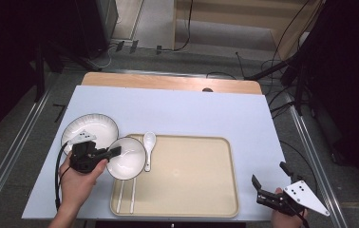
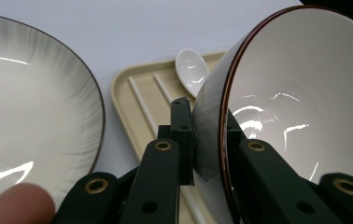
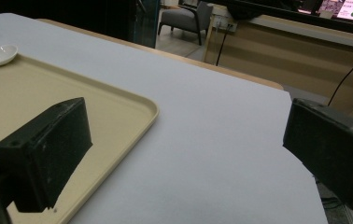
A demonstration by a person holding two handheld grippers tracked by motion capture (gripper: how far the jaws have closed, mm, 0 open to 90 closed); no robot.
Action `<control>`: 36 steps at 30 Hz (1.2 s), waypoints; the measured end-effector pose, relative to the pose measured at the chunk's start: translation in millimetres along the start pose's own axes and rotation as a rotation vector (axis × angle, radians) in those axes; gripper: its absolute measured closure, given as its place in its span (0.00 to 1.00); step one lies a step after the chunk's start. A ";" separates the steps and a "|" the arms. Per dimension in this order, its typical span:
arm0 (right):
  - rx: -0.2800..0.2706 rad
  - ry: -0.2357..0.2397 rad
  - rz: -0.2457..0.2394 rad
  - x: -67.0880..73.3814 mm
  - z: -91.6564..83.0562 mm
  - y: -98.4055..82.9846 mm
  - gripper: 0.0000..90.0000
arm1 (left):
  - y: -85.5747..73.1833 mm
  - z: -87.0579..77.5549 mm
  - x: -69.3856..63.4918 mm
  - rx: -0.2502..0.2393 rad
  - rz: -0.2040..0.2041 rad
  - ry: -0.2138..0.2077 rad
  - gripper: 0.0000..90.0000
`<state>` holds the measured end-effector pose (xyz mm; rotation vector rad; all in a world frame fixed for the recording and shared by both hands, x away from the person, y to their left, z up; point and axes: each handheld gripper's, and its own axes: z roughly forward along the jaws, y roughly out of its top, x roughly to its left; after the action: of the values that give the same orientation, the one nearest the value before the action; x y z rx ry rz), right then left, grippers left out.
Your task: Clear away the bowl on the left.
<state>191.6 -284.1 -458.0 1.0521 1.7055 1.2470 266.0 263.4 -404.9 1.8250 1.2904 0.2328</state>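
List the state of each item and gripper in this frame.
Bowl: held by its rim, tilted, empty.
Left gripper: shut on the bowl's rim.
Right gripper: open, empty.
Plate: on the table, empty.
Spoon: lying on the tray.
Chopsticks: lying on the tray.
Tray: flat on the table.

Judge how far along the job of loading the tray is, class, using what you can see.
Done: the spoon and chopsticks lie on the tray. In hand: the left gripper is clamped on the bowl rim, holding it tilted over the tray's left edge. Left: setting the bowl down and, probably, moving the plate, which sits on the table. The right gripper waits open, off the tray.
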 end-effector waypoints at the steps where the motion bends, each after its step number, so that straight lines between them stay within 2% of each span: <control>1: 0.002 0.001 0.001 0.3 0.0 0.0 0.02 | -0.4 1.2 -2.3 0.002 0.005 -0.003 0.92; 7: 0.001 0.000 -0.005 0.4 -0.2 0.2 0.02 | -4.2 9.4 -17.8 0.033 0.034 -0.023 0.92; 12: -0.001 -0.004 0.002 -0.5 -0.5 -0.2 0.02 | -7.9 16.1 -26.8 0.053 0.044 -0.036 0.92; 13: 0.000 -0.004 0.001 -0.5 -0.6 -0.1 0.02 | -10.1 19.7 -31.1 0.070 0.058 -0.042 0.92; 15: -0.001 -0.005 0.001 -0.3 -0.5 0.0 0.02 | -11.7 22.0 -34.5 0.079 0.070 -0.036 0.92; 26: -0.002 -0.003 0.000 -0.3 -0.8 0.1 0.02 | -21.3 32.5 -53.3 0.131 0.108 -0.080 0.92; 29: -0.002 -0.003 0.001 -0.8 -1.1 0.0 0.02 | -24.7 34.3 -59.3 0.142 0.127 -0.070 0.91; 36: -0.002 -0.004 0.004 -0.7 -1.8 0.0 0.02 | -31.1 35.6 -67.6 0.174 0.146 -0.090 0.91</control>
<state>190.2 -285.4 -457.4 1.0566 1.7001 1.2481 235.5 190.4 -428.2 2.0563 1.1463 0.1179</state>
